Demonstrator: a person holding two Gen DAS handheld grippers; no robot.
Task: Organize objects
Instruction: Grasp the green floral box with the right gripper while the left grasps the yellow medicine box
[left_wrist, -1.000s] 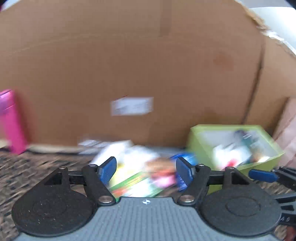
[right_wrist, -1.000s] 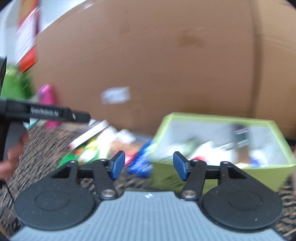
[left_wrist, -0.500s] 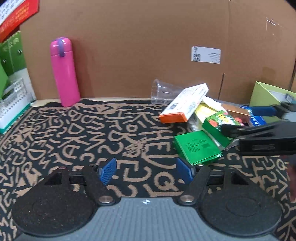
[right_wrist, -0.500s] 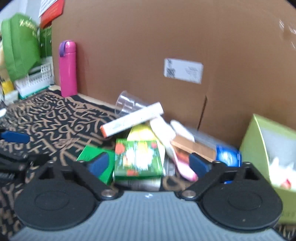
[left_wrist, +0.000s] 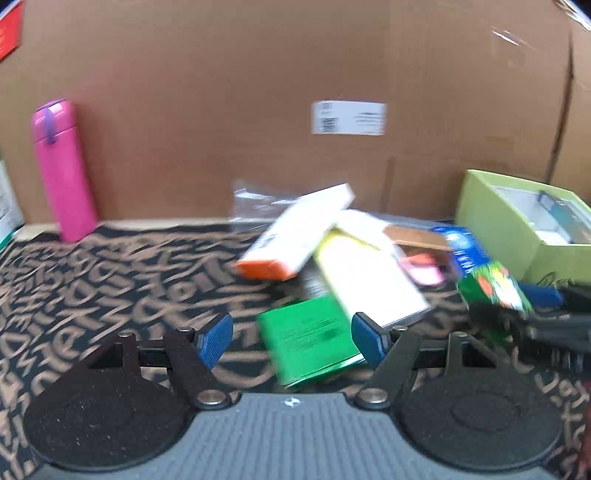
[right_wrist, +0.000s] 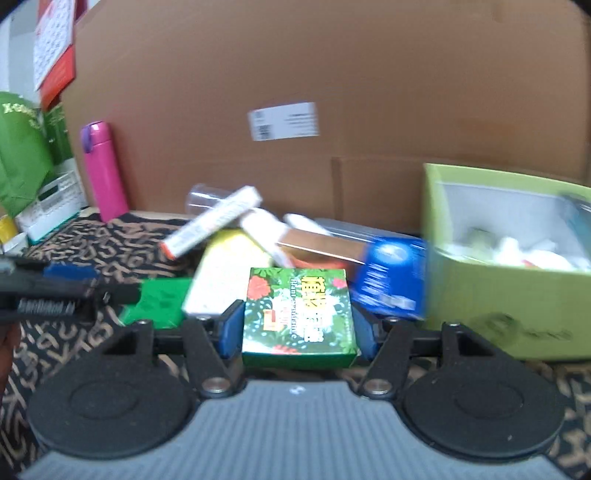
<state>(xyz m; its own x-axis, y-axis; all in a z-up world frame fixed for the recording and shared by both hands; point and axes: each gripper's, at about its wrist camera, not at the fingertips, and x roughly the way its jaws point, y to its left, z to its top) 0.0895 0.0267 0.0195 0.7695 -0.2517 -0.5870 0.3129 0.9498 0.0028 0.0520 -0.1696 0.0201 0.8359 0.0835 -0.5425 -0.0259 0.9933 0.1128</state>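
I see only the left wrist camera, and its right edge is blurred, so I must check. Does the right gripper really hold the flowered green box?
Observer: Yes. In the right wrist view the right gripper has just been closing, and both pads press the sides of the flowered box.
Operator: Is the light green bin open to receive it?
Observer: The bin stands open, right of the box. White things lie inside, too blurred to name.
Operator: What lies between box and bin?
Observer: A blue pack, just behind the box and next to the bin's wall.
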